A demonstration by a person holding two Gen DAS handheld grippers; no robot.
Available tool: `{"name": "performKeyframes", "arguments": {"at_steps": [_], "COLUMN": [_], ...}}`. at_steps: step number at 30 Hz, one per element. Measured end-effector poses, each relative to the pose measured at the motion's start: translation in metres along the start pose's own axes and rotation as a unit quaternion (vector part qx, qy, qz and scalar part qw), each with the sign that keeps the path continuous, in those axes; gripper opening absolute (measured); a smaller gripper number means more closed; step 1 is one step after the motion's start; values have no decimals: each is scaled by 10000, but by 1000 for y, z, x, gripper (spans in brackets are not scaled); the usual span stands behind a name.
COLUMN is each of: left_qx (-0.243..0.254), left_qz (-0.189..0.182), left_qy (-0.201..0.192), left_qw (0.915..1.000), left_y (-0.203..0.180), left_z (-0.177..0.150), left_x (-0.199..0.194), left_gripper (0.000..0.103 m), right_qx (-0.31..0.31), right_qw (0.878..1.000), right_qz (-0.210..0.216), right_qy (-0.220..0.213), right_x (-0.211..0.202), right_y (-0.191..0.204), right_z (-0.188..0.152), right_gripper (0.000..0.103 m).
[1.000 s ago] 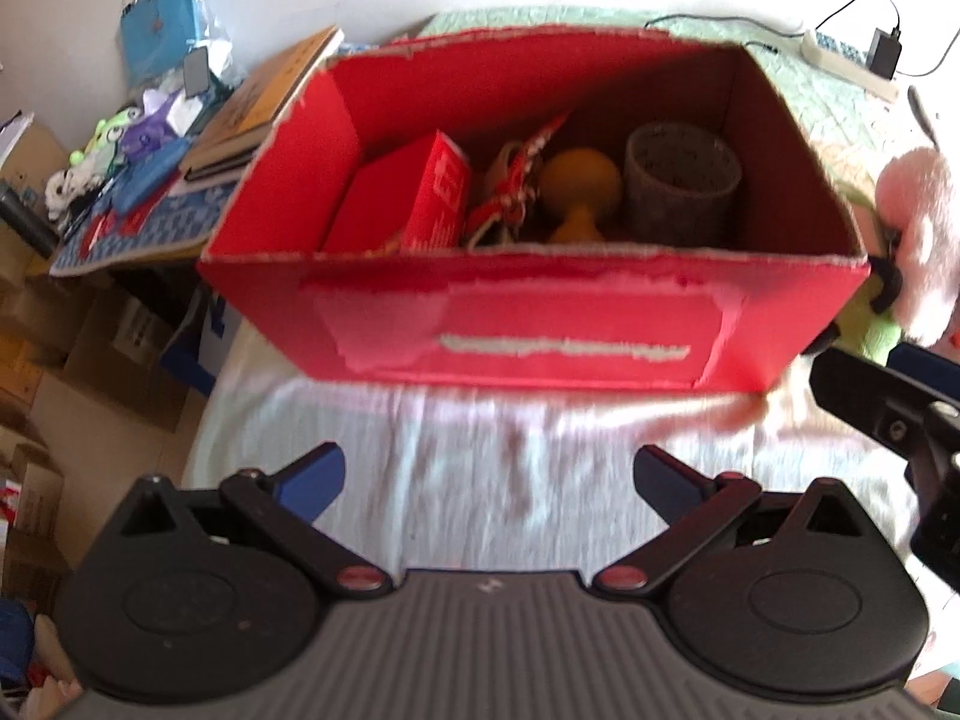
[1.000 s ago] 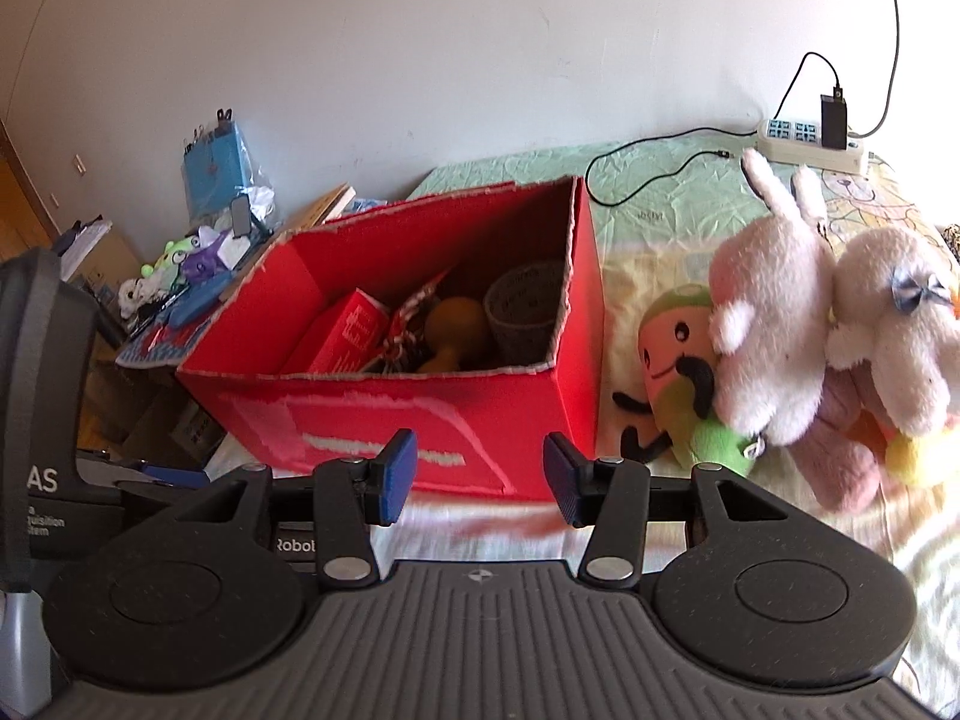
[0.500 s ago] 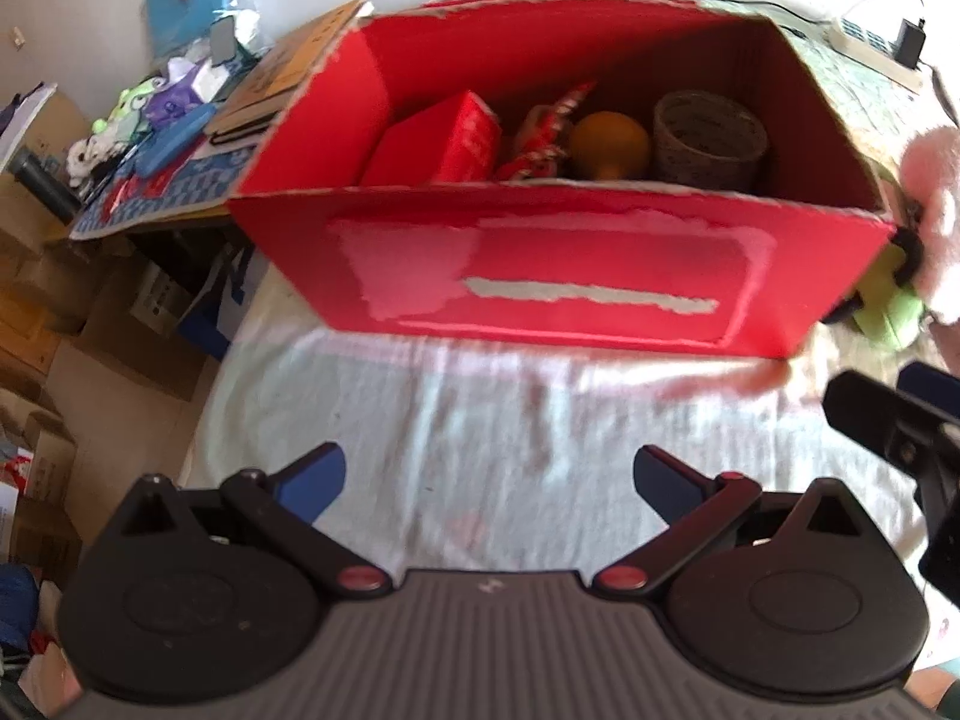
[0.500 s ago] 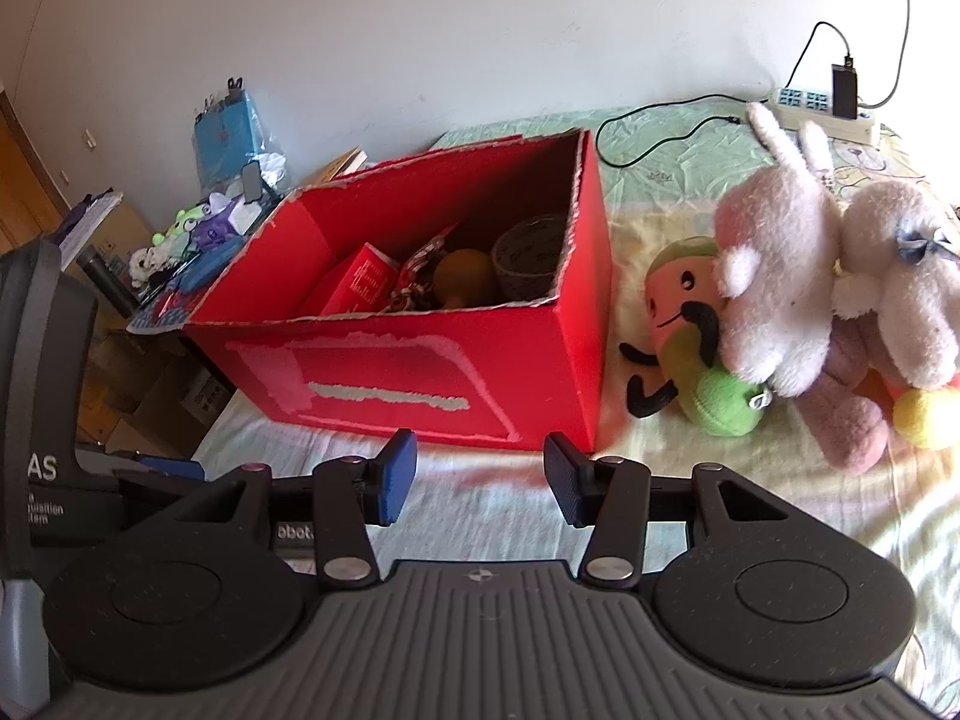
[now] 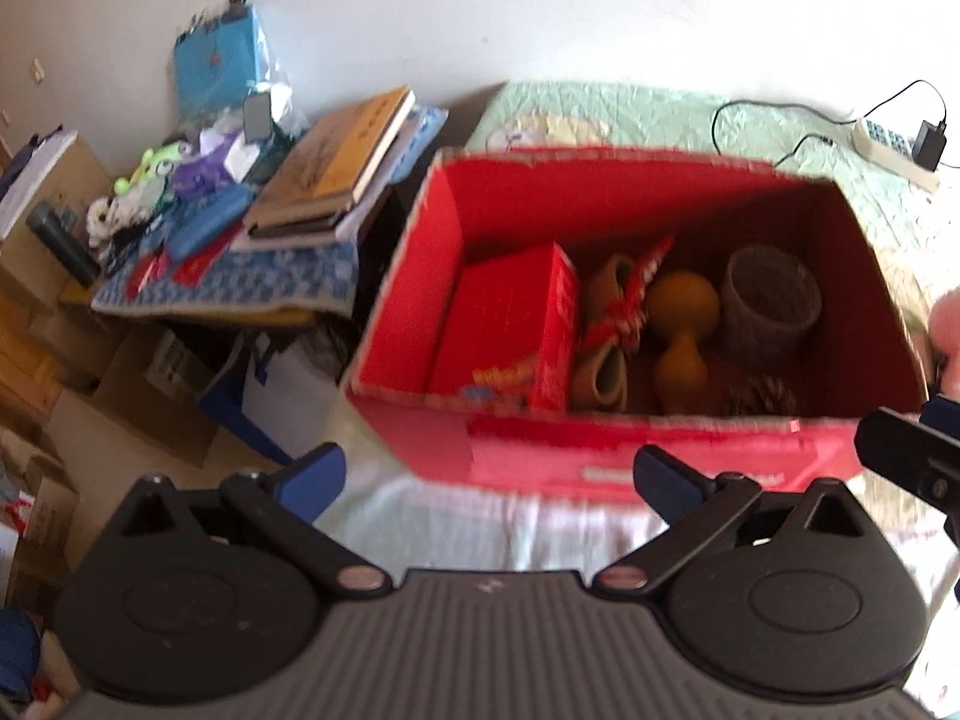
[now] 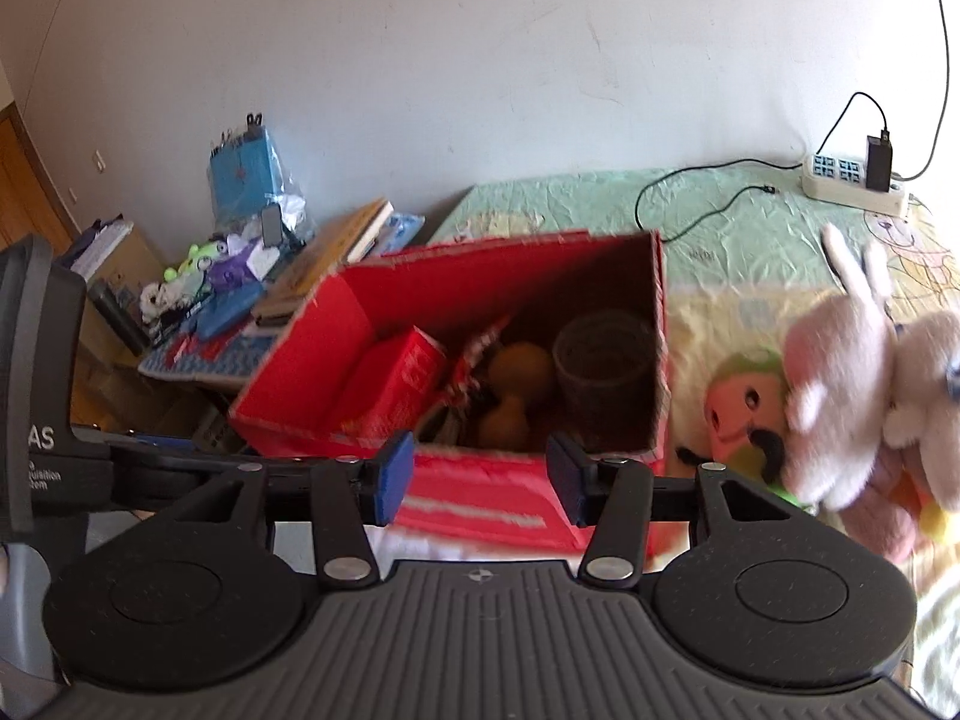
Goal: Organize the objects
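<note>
Both claws [image 5: 489, 474] [image 6: 480, 477] empty, wide; 1 red box [image 5: 600, 456], 2 pink plush rabbits [image 6: 840, 372].

both grippers point downward, empty: left gripper [image 5: 489, 477] spread wide, right gripper [image 6: 480, 474] just widening.

A lived-in bedroom in a home — a bed [image 6: 750, 204] with a pale green, cartoon-printed quilt runs to a plain white wall [image 6: 480, 60], plush toys [image 6: 852, 384] heaped on its right side. A power strip [image 6: 852, 180] lies at the far end. Left of the bed, books [image 5: 342, 162], small toys and cardboard boxes [image 5: 138, 378] crowd a low table — ordinary household clutter.
</note>
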State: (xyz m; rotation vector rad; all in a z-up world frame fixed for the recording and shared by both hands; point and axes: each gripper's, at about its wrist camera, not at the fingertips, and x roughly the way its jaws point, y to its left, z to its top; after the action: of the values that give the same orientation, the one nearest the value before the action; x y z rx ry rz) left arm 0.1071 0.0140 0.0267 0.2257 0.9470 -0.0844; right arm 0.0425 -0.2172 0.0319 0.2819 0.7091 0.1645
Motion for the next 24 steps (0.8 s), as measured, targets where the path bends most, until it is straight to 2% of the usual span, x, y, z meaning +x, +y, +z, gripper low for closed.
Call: {"name": "performKeyframes", "arguments": {"at_steps": [10, 24], "left_qx": [306, 475], "left_qz": [-178, -640], "left_qy": [-262, -79], "left_qw": [9990, 9968], "left_y": [11, 12], "left_z": [31, 48], "left_x": [16, 66], "left_gripper": [102, 102], "right_qx": [279, 437], "right_qw": [9987, 9917], "right_qz": [-387, -1212], "right_qy": [-182, 20], "right_x": [25, 67], "right_y": [12, 10], "right_z": [26, 31], "right_gripper": [56, 64]}}
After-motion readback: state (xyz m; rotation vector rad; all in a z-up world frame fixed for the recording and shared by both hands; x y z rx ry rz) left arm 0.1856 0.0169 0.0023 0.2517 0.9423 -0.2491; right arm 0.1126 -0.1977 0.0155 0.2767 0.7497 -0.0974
